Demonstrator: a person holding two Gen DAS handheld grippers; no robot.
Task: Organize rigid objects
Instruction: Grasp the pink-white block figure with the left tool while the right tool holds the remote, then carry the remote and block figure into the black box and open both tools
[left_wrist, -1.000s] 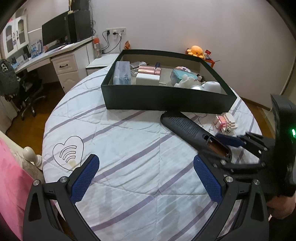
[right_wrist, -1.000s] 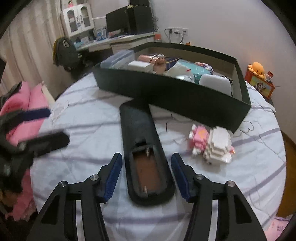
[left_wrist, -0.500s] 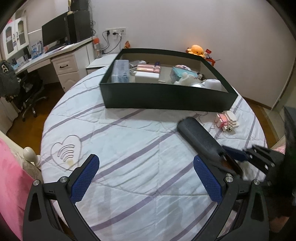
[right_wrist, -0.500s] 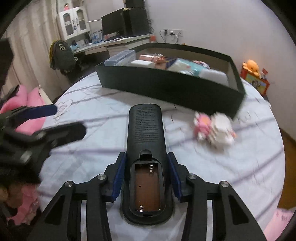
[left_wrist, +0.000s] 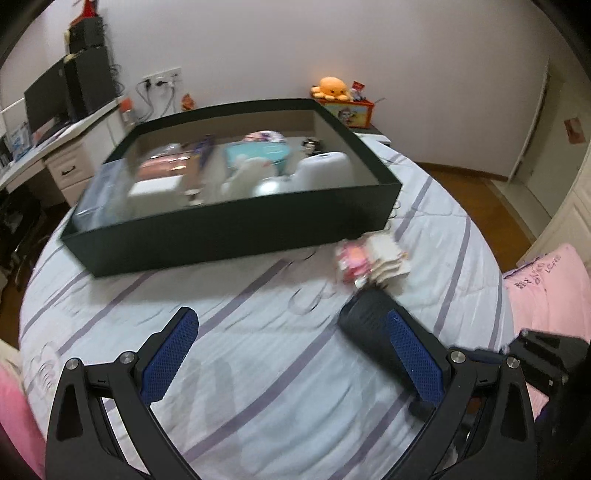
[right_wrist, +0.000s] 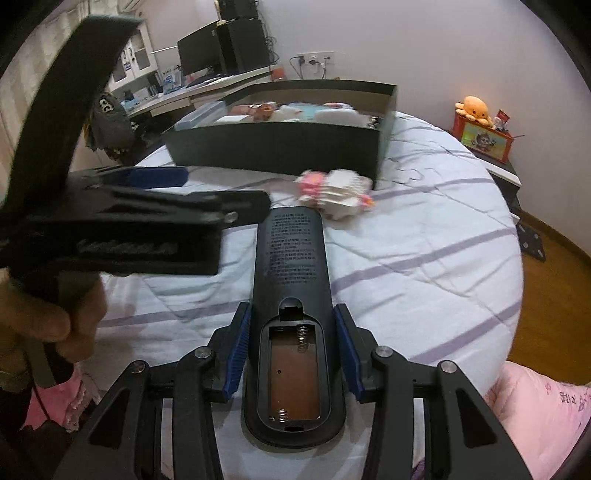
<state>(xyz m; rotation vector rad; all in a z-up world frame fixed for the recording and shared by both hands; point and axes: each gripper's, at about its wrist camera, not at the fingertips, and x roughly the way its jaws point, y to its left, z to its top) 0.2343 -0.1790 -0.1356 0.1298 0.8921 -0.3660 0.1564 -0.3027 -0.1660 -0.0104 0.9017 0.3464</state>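
Note:
My right gripper (right_wrist: 293, 341) is shut on a black remote control (right_wrist: 291, 266), back side up with its battery bay open and empty, held above the round quilted table. The remote (left_wrist: 364, 319) also shows in the left wrist view, partly behind my right finger. My left gripper (left_wrist: 291, 354) is open and empty over the table, just left of the remote; it shows in the right wrist view (right_wrist: 155, 195). A pink and white block toy (right_wrist: 334, 190) lies on the quilt by the near right corner of the dark storage box (left_wrist: 221, 236), which holds several items.
A desk with a monitor (left_wrist: 48, 99) stands at the back left. An orange plush octopus (left_wrist: 331, 88) sits on a small red box against the wall. Pink bedding (left_wrist: 546, 284) lies to the right of the table edge.
My right gripper has closed on the remote and lifted it back from the box. My left gripper has swung right, closer to the remote, and stays open.

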